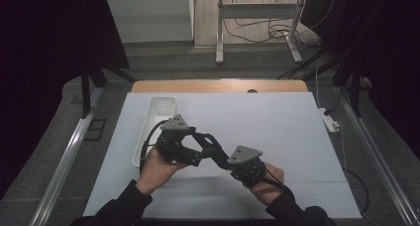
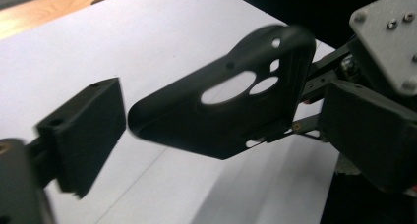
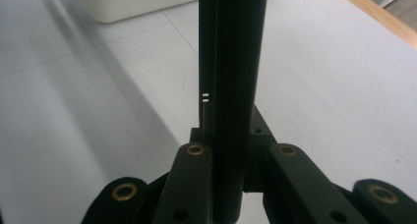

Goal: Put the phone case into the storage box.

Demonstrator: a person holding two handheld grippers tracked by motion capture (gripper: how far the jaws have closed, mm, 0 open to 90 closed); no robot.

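We count one black phone case (image 2: 231,106) — matte, with round camera cutouts — and one white tray (image 1: 154,124). Above the white table (image 1: 277,132), our right gripper (image 3: 231,150) clamps its edge; our left gripper (image 2: 206,111) stands wide open around it, pads apart from it.

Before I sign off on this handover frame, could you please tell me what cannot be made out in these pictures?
- Phone case, right gripper view: seen edge-on between the right claw's jaws, so its face and cutouts are hidden.
- Phone case, high view: dark against both claws, outline lost.
- White bin, high view: its near end is covered by the left claw and hand; contents unclear.
- Left claw's second jaw, left gripper view: cut off by the frame edge.
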